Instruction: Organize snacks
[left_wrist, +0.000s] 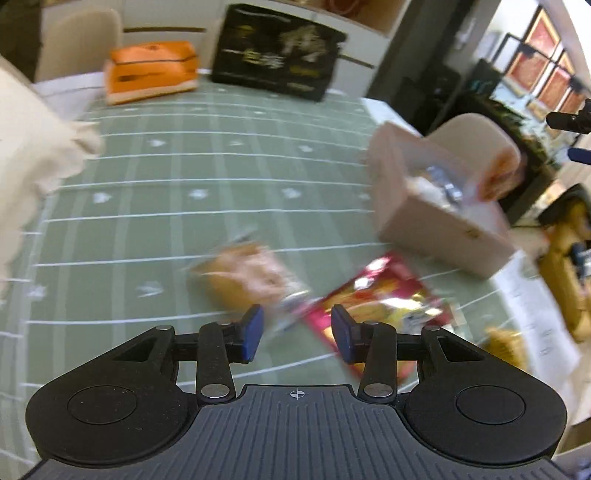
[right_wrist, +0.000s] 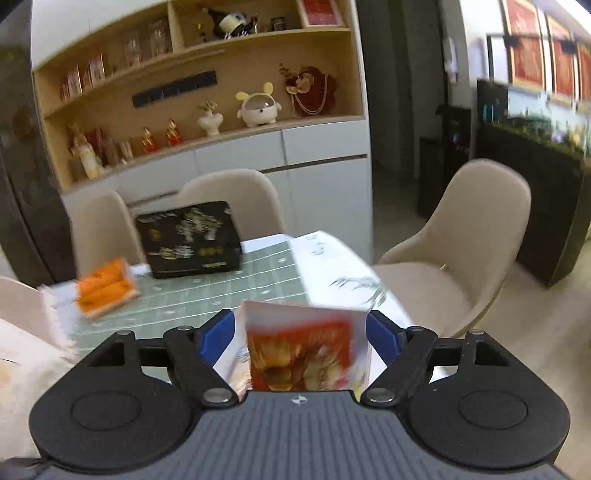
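Left wrist view first: the left gripper (left_wrist: 297, 334) hangs over the green gridded tablecloth (left_wrist: 184, 166), its blue pads spread with nothing between them. Just past the tips, at about twelve o'clock, lies a red and yellow snack bag (left_wrist: 384, 295), flat on the cloth; at eleven o'clock sits a blurred pale bun-like packet (left_wrist: 243, 277) (too smeared to name better). At two o'clock stands the open cardboard box (left_wrist: 439, 206), already holding a few wrapped items, with a red-printed packet visible at its far edge. Far back, at eleven, an orange box (left_wrist: 151, 72), and at twelve a black gift box (left_wrist: 277, 51).

Over to the right wrist view: the right gripper (right_wrist: 301, 338) has a white-edged packet with a red picture panel (right_wrist: 301, 350) standing between its blue fingers (right_wrist: 218, 336). The far pad sits at the packet's edge, the near pad shows a sliver of gap, so whether it is pinched or let go I cannot tell. Beyond it, the same orange box (right_wrist: 105, 288) at ten o'clock, the black gift box (right_wrist: 190, 238) at eleven, a beige chair (right_wrist: 472, 251) at two.

My read: snacks are going into the cardboard box one at a time. Next, the left gripper needs to drop onto the red and yellow bag, close on an edge, and carry it to the box at two o'clock.
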